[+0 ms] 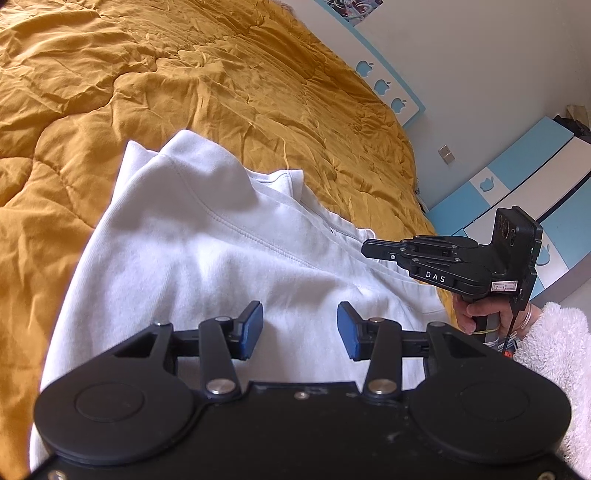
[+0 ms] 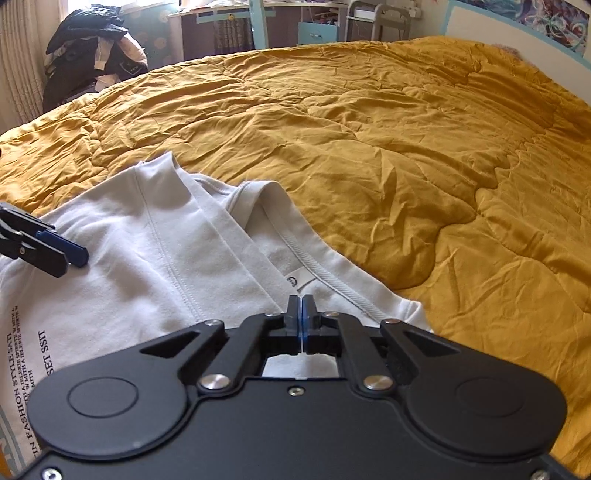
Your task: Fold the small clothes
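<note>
A white shirt [image 1: 207,236] with black printed text lies partly folded on the mustard quilt [image 1: 110,74], one side laid over the middle. My left gripper [image 1: 300,328] is open and empty just above the shirt's body. My right gripper [image 2: 300,301] has its blue pads pressed together near the collar and label, with no cloth visibly between them. It also shows in the left wrist view [image 1: 369,248], at the shirt's right edge. In the right wrist view the shirt [image 2: 155,240] fills the lower left, and the left gripper [image 2: 79,254] reaches in from the left.
The quilt [image 2: 406,147] covers the whole bed. A blue and white headboard [image 1: 388,85] and cabinet [image 1: 524,173] stand to the right. A chair piled with dark clothes [image 2: 92,51] and a desk [image 2: 240,29] stand beyond the far side of the bed.
</note>
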Demonstrator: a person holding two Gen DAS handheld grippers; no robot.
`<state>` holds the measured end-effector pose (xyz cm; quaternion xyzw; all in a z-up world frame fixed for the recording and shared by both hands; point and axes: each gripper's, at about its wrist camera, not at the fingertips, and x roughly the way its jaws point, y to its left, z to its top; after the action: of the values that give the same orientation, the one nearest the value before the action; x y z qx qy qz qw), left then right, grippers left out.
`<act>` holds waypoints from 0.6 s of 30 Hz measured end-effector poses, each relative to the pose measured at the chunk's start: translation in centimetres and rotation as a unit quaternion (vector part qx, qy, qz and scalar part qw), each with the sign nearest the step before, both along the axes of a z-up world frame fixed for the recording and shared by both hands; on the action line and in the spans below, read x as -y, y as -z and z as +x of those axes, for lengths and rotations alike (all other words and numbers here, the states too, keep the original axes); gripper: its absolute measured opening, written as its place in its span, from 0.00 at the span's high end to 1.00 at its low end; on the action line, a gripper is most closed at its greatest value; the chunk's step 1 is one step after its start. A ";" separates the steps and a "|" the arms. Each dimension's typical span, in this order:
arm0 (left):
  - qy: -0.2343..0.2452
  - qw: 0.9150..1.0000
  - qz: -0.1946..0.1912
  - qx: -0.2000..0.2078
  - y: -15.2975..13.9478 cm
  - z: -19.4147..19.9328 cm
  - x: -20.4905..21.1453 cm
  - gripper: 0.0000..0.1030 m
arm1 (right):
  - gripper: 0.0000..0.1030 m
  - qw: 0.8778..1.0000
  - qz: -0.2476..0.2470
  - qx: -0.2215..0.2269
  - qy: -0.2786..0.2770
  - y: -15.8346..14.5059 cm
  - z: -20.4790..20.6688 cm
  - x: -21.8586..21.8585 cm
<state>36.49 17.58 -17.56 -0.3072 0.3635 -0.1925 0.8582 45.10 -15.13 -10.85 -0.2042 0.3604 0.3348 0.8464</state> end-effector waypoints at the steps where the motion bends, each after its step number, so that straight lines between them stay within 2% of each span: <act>1: -0.001 1.000 -0.002 -0.001 0.1 0.0 0.0 0.56 | 0.99 1.000 -0.004 0.001 -0.010 0.1 -0.1 -0.5; 5: -0.003 1.000 -0.005 -0.002 0.1 0.0 0.0 0.56 | 0.97 0.999 -0.023 -0.011 -0.034 1.0 0.0 -2.2; 11: 0.000 1.000 -0.009 -0.004 0.3 0.0 -0.1 0.56 | 0.94 0.998 -0.038 -0.030 -0.040 2.1 0.9 -3.2; 18: -0.002 1.000 -0.016 -0.005 0.5 0.1 -0.2 0.55 | 0.89 0.997 -0.039 -0.042 -0.051 1.8 1.2 -3.2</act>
<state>36.55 17.77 -18.07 -0.3226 0.3646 -0.1953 0.8514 46.33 -11.95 -12.63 -0.2410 0.3971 0.3714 0.8039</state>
